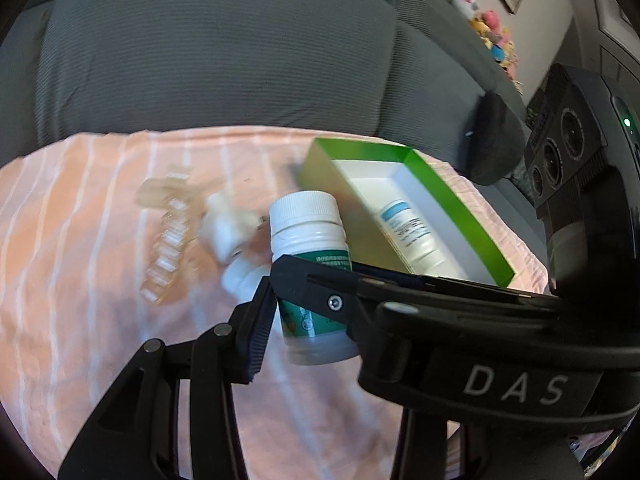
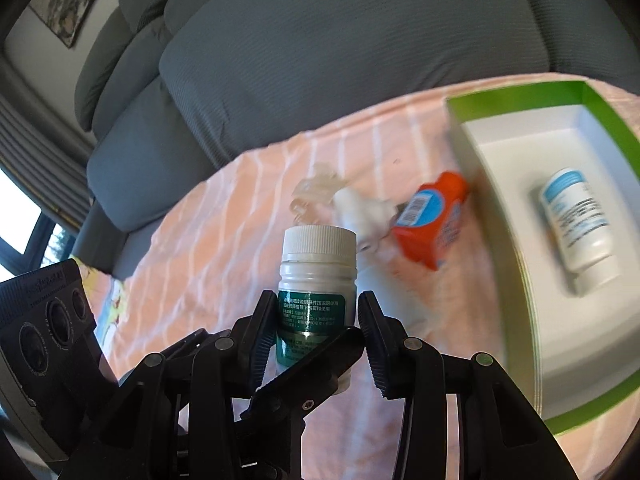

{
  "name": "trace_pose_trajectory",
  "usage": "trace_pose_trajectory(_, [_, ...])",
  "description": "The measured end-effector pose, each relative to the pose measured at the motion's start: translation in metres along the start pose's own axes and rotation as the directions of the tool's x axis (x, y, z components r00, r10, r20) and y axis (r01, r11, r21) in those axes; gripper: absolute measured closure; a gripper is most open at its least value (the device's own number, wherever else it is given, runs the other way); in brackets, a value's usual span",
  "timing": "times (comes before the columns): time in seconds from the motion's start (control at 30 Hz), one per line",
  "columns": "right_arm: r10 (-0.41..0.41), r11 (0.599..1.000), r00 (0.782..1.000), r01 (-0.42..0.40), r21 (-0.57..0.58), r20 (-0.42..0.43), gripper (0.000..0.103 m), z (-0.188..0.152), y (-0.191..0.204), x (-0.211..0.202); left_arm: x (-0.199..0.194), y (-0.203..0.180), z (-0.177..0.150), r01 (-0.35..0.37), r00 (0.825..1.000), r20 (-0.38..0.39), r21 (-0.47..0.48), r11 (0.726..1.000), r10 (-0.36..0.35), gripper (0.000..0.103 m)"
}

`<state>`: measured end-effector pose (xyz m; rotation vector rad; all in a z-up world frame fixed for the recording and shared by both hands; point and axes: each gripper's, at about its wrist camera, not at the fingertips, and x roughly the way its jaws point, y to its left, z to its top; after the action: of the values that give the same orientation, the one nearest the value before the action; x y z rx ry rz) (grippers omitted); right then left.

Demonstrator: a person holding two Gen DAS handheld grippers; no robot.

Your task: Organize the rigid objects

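Green-labelled bottle (image 2: pixel 316 280): rigid, light, smooth plastic; best gripped at the labelled waist. Was upright above the striped cloth (image 2: pixel 224 240), clamped by both left claw (image 1: pixel 308 296) and right claw (image 2: pixel 314 332), near green box (image 2: pixel 520 98).

Home living room: grey sofa (image 1: pixel 224 52), framed picture (image 2: pixel 68 4) on wall, plush toys (image 1: pixel 494 36), window (image 2: pixel 20 224).

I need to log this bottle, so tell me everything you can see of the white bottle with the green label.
The white bottle looks like plastic, with a ribbed white screw cap, closed, and a dark green label printed in small white text. It stands about upright, lifted above the striped pink cloth. Both tongs grip its lower body: the right tongs and the left tongs. Nothing else touches it.
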<state>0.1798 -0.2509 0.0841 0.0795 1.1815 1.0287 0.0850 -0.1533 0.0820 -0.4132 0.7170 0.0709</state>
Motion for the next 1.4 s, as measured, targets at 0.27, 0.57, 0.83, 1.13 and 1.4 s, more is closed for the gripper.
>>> trace_pose_trajectory(0.27, [-0.045,0.998,0.994,0.040,0.050,0.101,0.059,0.006,-0.034,-0.044,0.022,-0.043,0.018,0.072,0.997,0.006,0.097,0.993,-0.073,0.062])
trace_pose_trajectory(0.57, [-0.105,0.986,0.984,0.084,0.147,0.142,0.059,0.007,-0.075,-0.070,0.057,-0.081,0.025,0.148,0.988,-0.054,0.143,0.979,-0.142,0.062])
trace_pose_trajectory(0.83, [-0.158,0.970,0.979,0.130,0.207,0.127,0.059,0.005,-0.112,-0.082,0.085,-0.104,0.024,0.198,0.976,-0.128,0.162,0.967,-0.179,0.062])
trace_pose_trajectory(1.13, [-0.206,0.942,0.977,0.184,0.280,0.052,0.059,0.002,-0.143,-0.075,0.115,-0.112,0.020,0.239,0.953,-0.216,0.112,0.965,-0.211,0.062])
trace_pose_trajectory(1.4, [-0.208,0.928,0.978,0.188,0.323,0.028,0.059,0.002,-0.154,-0.072,0.117,-0.119,0.022,0.227,0.950,-0.244,0.116,0.967,-0.194,0.062])
